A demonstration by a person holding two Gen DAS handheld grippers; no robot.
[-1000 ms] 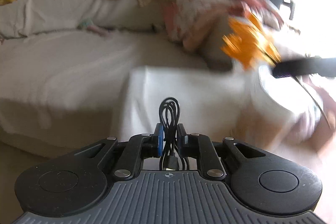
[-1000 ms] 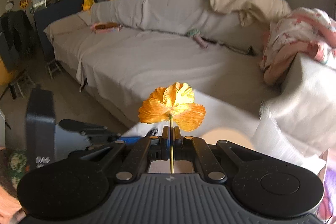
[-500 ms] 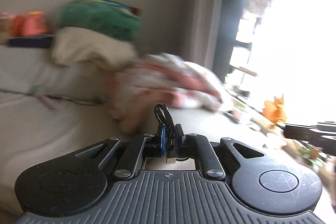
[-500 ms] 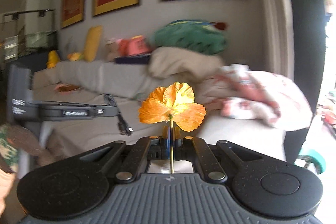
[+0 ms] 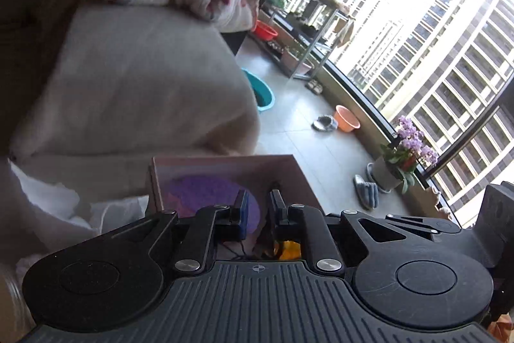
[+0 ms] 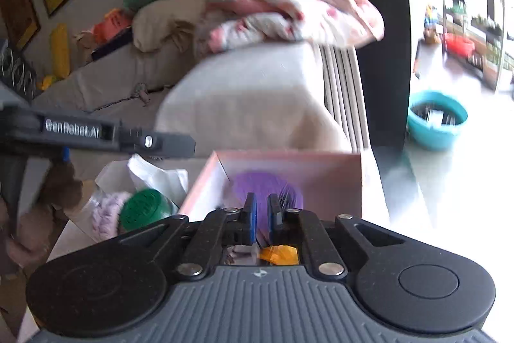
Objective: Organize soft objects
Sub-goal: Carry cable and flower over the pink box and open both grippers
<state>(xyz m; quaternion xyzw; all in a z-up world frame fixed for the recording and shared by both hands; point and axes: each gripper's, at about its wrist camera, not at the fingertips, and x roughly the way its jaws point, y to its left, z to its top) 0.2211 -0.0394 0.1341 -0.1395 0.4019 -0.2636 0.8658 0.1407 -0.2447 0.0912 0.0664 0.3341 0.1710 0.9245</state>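
Observation:
A pink box [image 5: 225,159] [image 6: 289,155] holds a round purple piece [image 5: 199,195] [image 6: 257,182]. My left gripper [image 5: 258,198] hangs over the box, its jaws opening with nothing between them. A thin black cable [image 5: 236,248] lies under it in the box. My right gripper [image 6: 261,200] is over the same box, its jaws also opening and empty. The orange fabric flower [image 6: 278,253] [image 5: 289,248] lies in the box beneath the fingers.
A beige-covered sofa arm [image 6: 250,92] with a pink floral blanket [image 6: 289,8] rises behind the box. Left of the box lie white tissue [image 6: 154,176], a green lid [image 6: 144,208] and a pale knit. Basins [image 6: 437,118] [image 5: 347,118], slippers and a potted orchid [image 5: 404,156] stand by the window.
Both grippers swung from the sofa to above the pink box. The cable left the left jaws and the flower left the right jaws; both pairs of jaws have parted.

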